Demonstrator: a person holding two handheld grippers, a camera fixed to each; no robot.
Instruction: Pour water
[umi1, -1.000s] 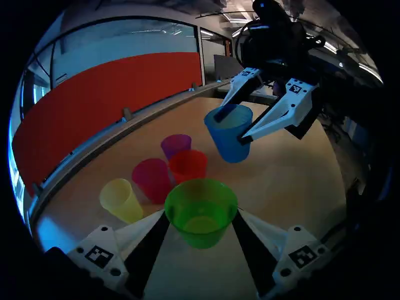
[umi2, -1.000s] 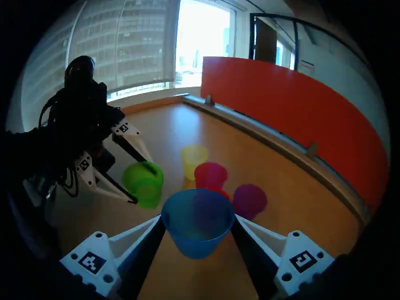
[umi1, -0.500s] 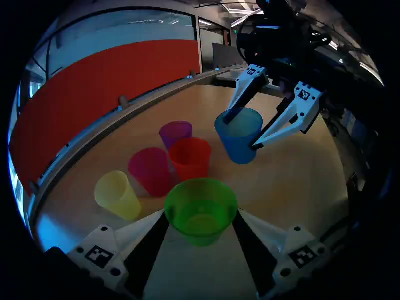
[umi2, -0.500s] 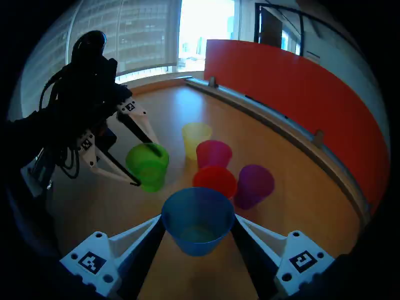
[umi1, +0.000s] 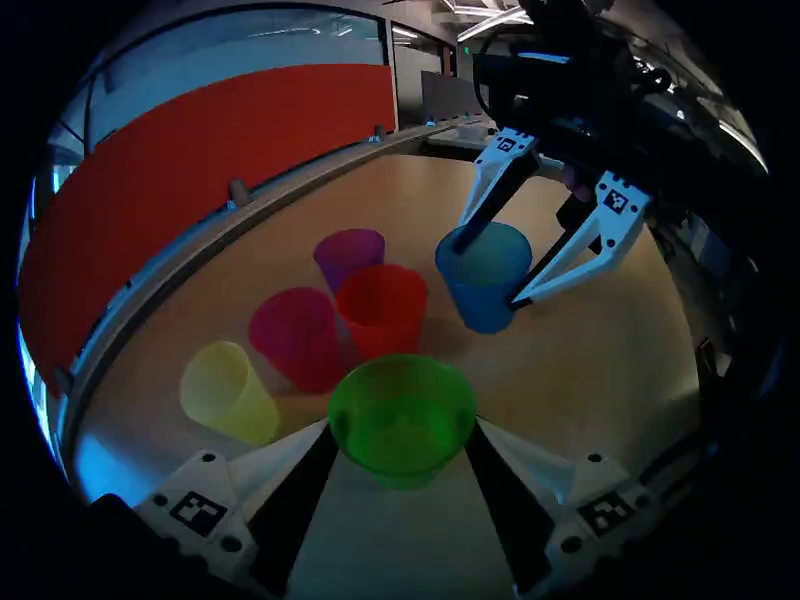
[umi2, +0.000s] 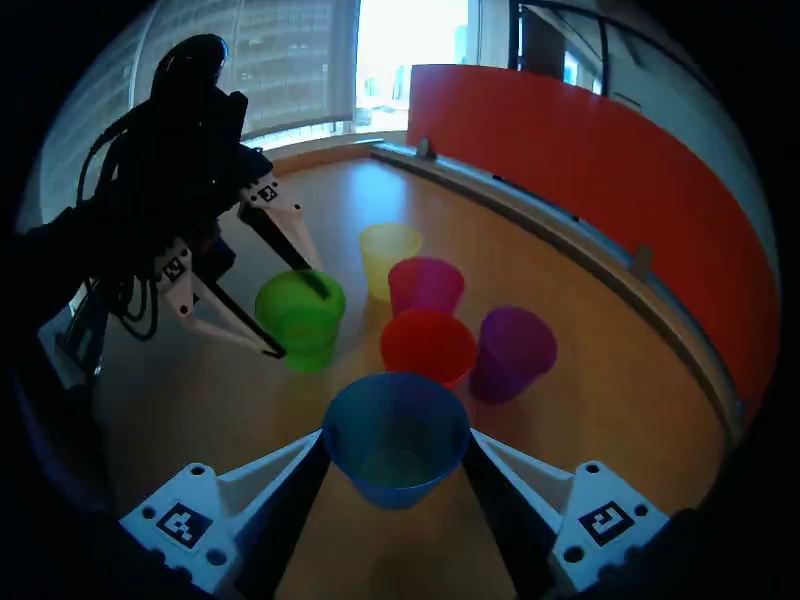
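Left gripper view is showing the wooden table (umi1: 600, 350), where the right gripper (umi1: 488, 272) is pinching the blue cup (umi1: 482, 295) near the red cup (umi1: 382, 308), its holder fading into dark silhouette. The left gripper (umi1: 402, 432) is clamping the green cup (umi1: 402, 400). Both cups are standing upright, mouths up. Right gripper view is looking into the blue cup; any water inside is hard to make out.
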